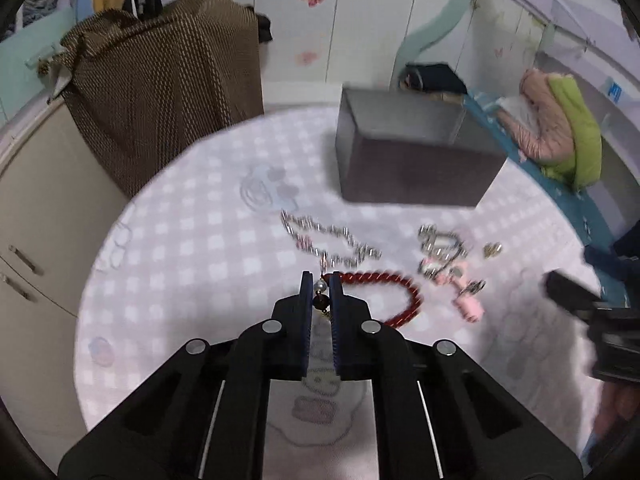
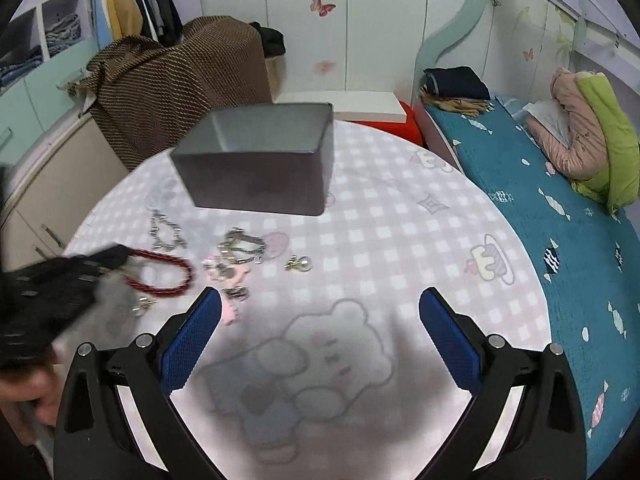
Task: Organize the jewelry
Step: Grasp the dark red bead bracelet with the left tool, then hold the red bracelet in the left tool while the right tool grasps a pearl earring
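Note:
My left gripper (image 1: 321, 285) is shut on the clasp end of a red beaded bracelet (image 1: 394, 292), whose loop trails right on the round table. In the right wrist view the left gripper (image 2: 114, 258) is at the left over the bracelet (image 2: 166, 270). A silver chain bracelet (image 1: 328, 240) (image 2: 164, 230), a silver and pink charm piece (image 1: 444, 258) (image 2: 236, 256) and a small gold earring (image 1: 493, 249) (image 2: 298, 264) lie near it. A grey open box (image 1: 416, 156) (image 2: 260, 160) stands behind them. My right gripper (image 2: 320, 312) is open and empty.
The table carries a pink checked cloth (image 2: 400, 240). A brown cloth drapes over a chair (image 1: 160, 92) at the back left. A bed with a teal blanket (image 2: 560, 220) runs along the right. A cabinet (image 1: 36, 240) stands at the left.

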A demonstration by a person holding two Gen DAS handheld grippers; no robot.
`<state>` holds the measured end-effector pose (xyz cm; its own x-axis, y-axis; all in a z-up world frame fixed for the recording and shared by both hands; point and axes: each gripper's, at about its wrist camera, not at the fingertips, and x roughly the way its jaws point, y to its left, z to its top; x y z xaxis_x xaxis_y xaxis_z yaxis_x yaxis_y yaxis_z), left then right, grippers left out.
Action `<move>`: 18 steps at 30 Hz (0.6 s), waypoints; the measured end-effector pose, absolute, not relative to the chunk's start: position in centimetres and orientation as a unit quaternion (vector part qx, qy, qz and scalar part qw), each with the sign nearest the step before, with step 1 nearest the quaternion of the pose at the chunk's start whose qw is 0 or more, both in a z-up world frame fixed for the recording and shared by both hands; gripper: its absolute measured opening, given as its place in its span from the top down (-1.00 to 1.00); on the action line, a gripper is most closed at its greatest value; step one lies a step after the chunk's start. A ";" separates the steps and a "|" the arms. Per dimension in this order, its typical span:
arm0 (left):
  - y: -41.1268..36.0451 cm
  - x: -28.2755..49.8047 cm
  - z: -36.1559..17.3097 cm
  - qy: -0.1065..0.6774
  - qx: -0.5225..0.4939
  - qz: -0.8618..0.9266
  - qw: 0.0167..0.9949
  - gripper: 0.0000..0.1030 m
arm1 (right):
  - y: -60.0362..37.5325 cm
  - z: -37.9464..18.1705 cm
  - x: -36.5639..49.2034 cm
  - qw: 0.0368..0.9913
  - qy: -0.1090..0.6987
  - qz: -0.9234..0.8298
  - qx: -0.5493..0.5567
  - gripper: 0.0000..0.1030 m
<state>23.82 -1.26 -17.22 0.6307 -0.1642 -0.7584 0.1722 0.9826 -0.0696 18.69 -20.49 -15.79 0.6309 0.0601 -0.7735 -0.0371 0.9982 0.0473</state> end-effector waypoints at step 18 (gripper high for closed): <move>0.0 21.2 -13.2 0.374 -0.015 -0.087 0.923 0.84 | -19.4 -19.1 22.8 0.887 0.457 0.067 -0.014 0.67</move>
